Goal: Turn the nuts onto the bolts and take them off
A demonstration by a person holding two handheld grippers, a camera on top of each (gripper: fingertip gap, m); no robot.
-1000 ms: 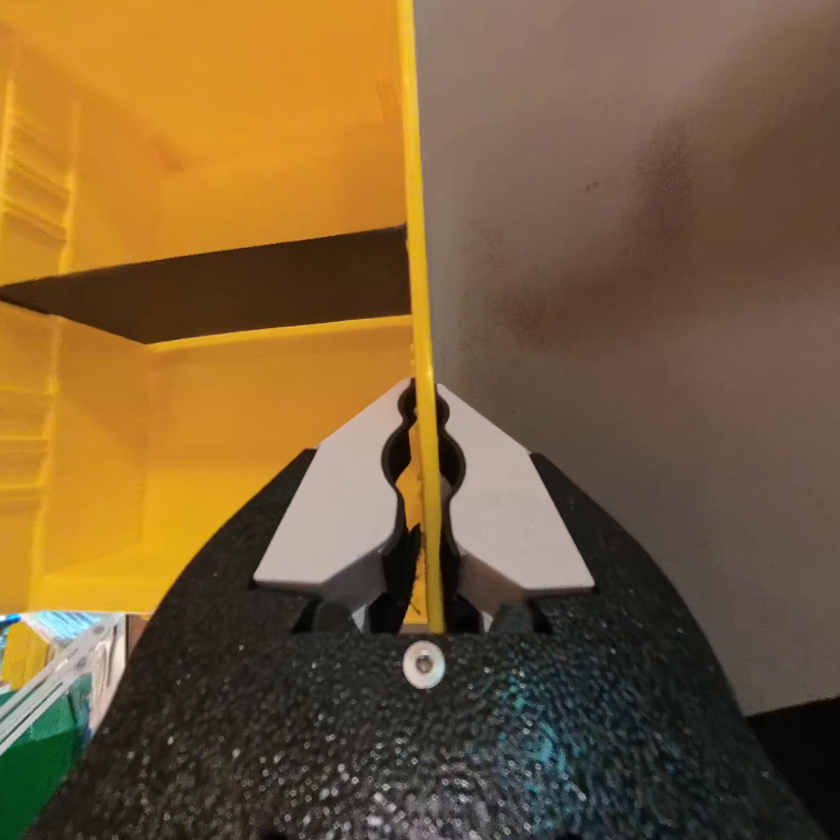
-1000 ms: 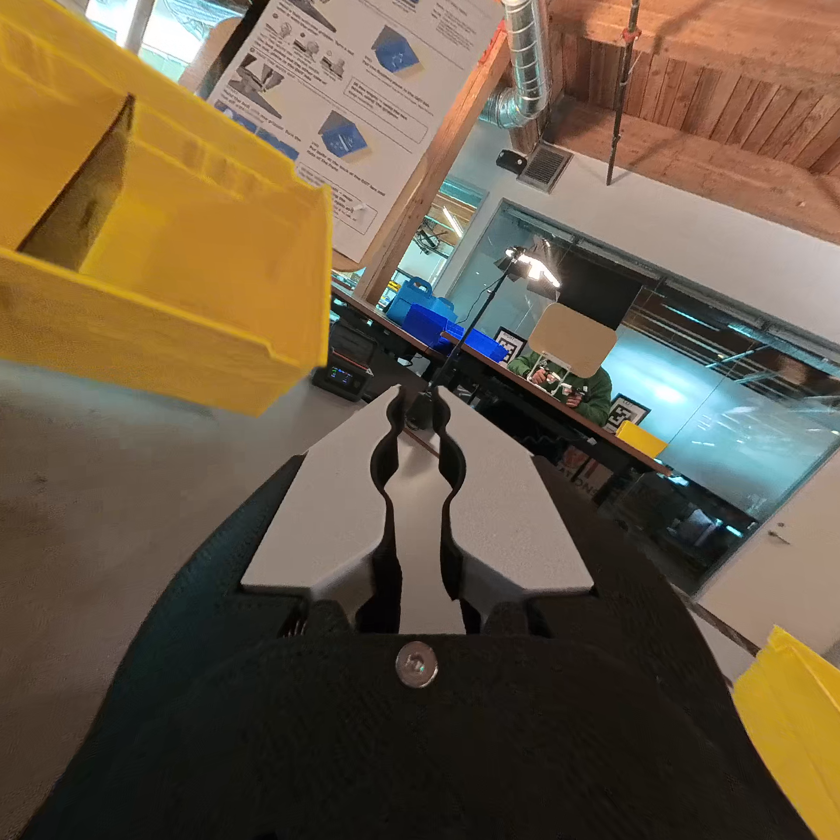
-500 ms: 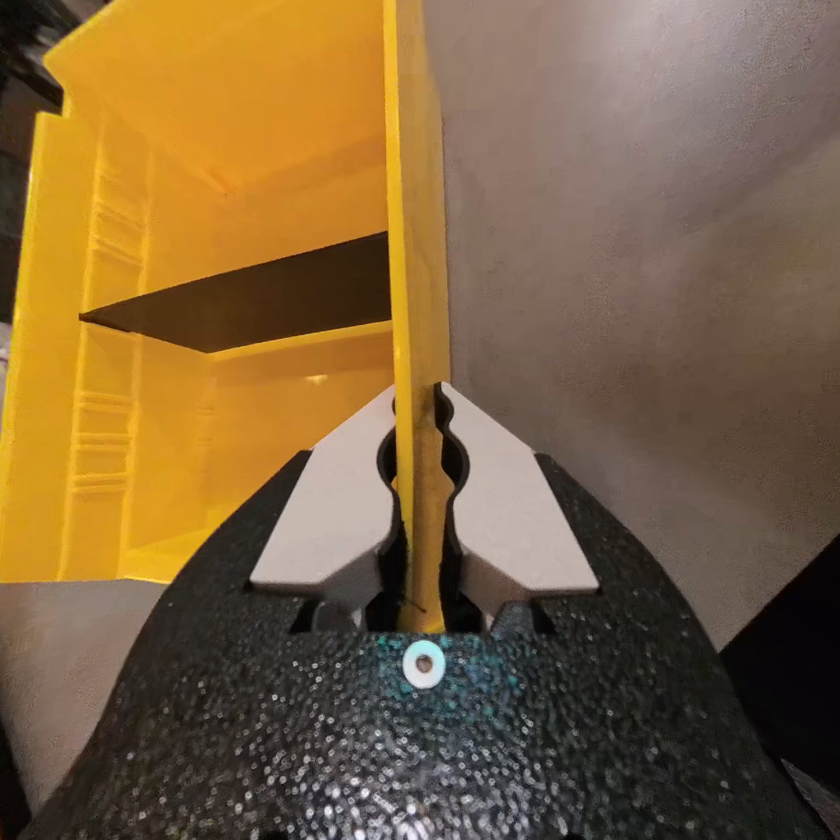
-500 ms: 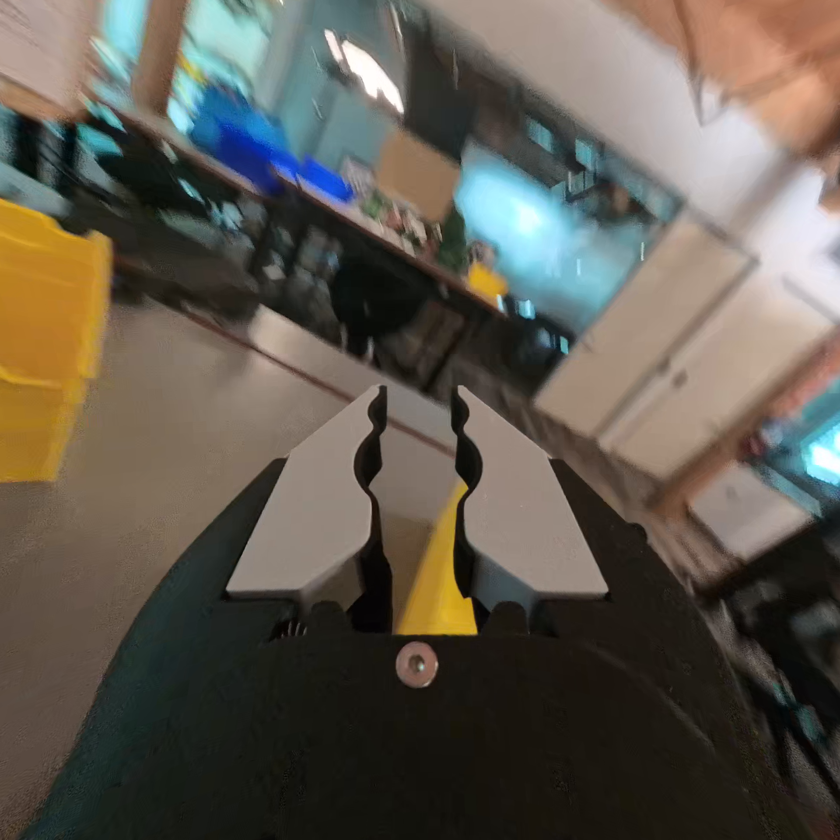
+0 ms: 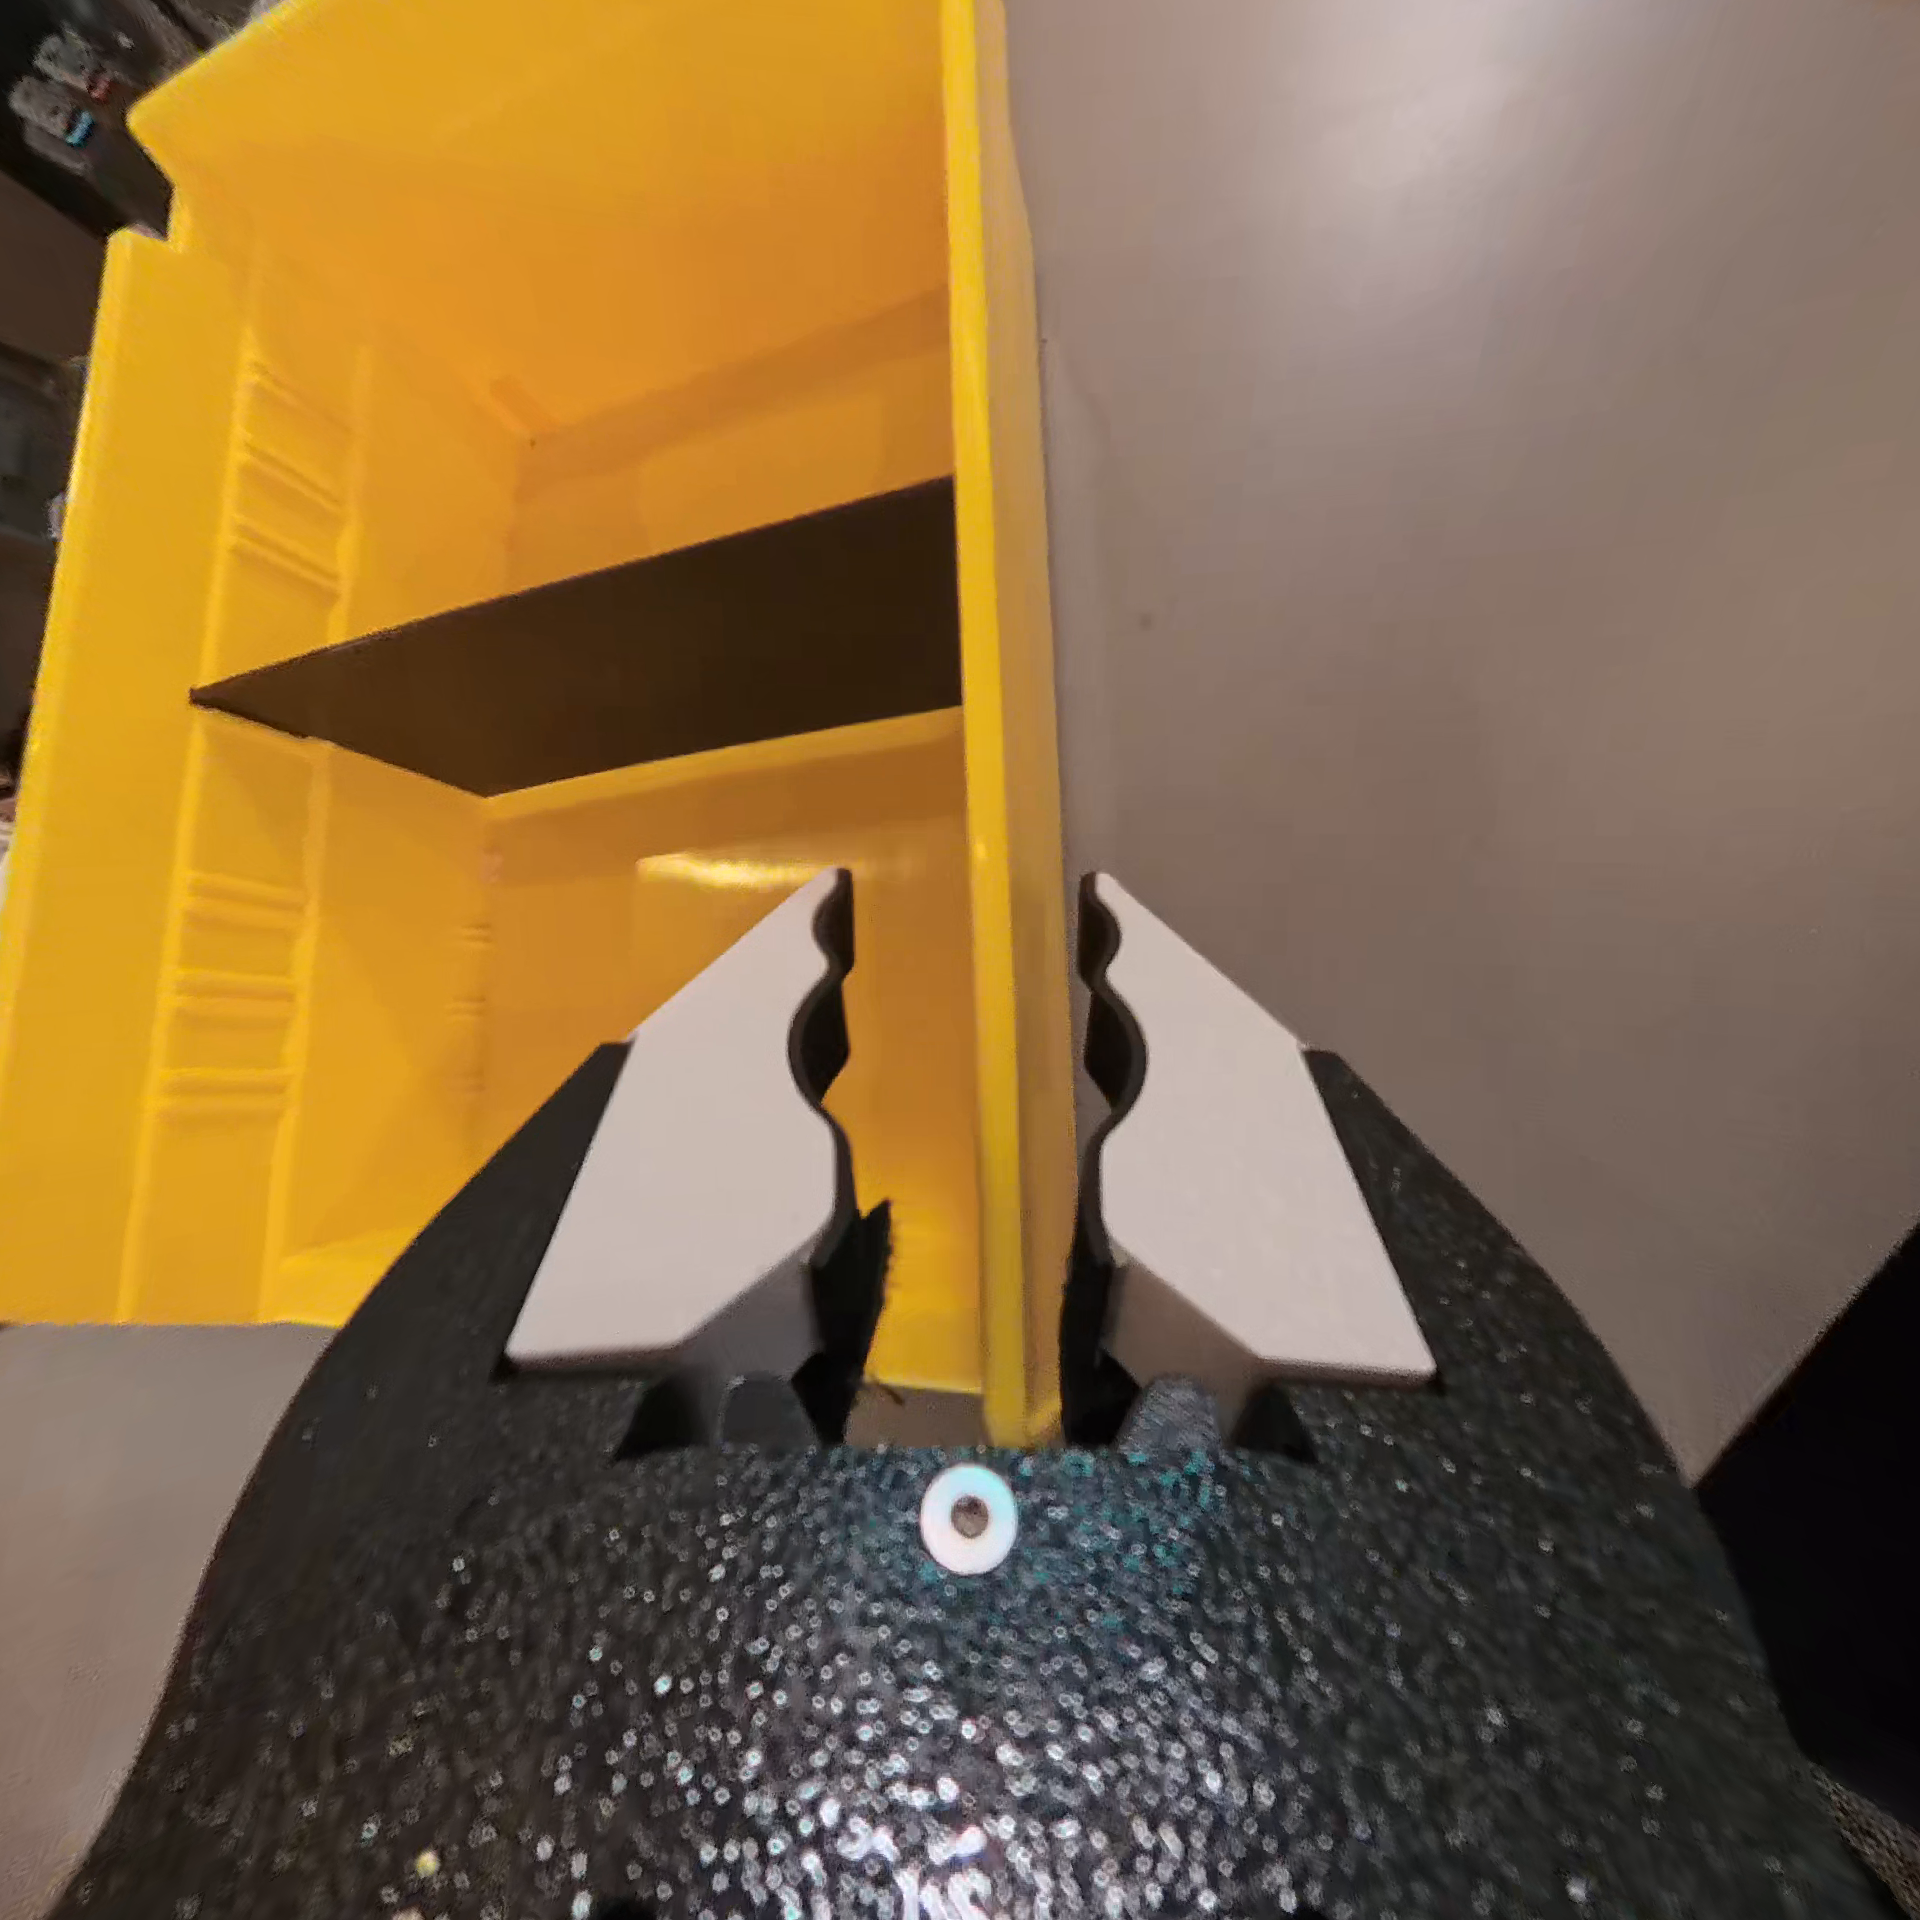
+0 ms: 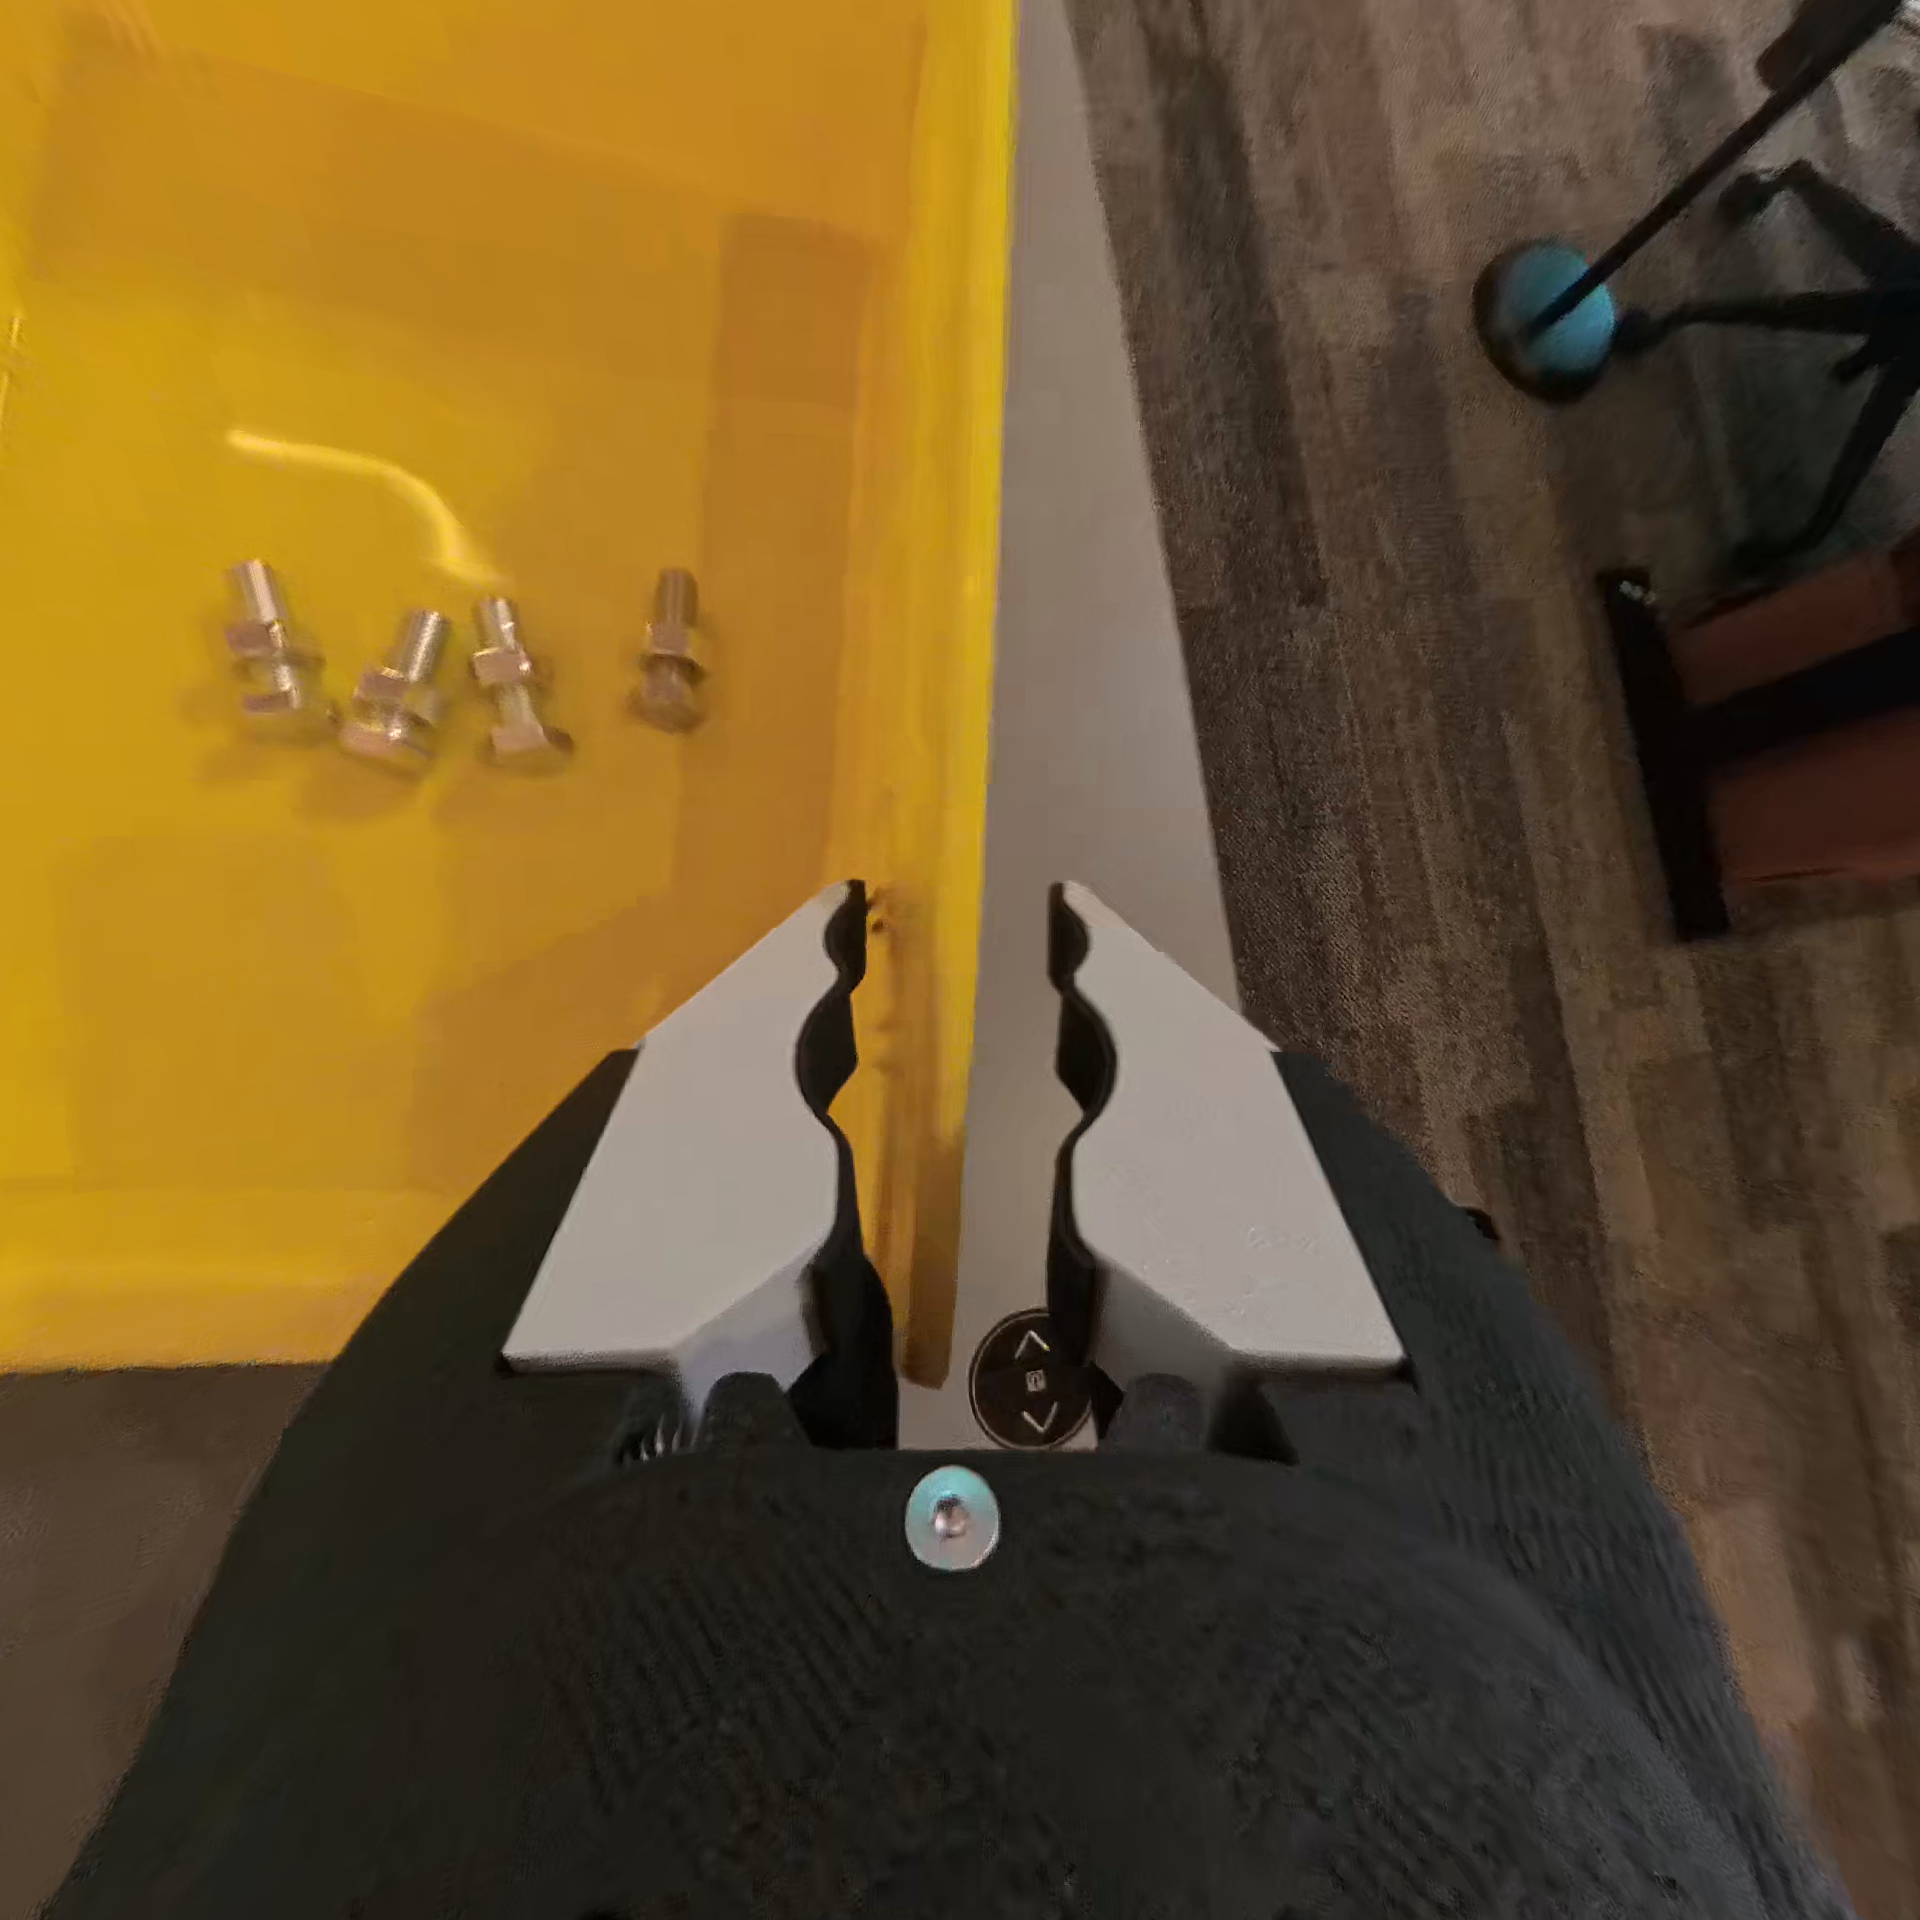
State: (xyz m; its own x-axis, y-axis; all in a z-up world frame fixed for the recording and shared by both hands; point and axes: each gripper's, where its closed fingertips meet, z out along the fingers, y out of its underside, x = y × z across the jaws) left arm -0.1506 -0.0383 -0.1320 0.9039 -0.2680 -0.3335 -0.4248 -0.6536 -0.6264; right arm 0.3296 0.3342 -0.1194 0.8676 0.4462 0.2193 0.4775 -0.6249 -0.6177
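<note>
Releasing the divided yellow bin (image 5: 997, 727), the left gripper (image 5: 964, 894) now gapes wide astride its wall; the right gripper (image 6: 951, 894), jaws equally wide, has swung over another bin's (image 6: 966, 520) wall, four nutted bolts (image 6: 457, 665) at ten o'clock; unscrewing can likely begin.

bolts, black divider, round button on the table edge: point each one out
bolts (image 6: 400, 681): right wrist view, on the second bolt's nut
black divider (image 5: 665, 649): left wrist view, middle of its face
round button (image 6: 1023, 1377): right wrist view, its centre

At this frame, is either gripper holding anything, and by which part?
Nothing is held. The left gripper and right gripper are both open, each straddling a yellow bin wall without clamping it.
</note>
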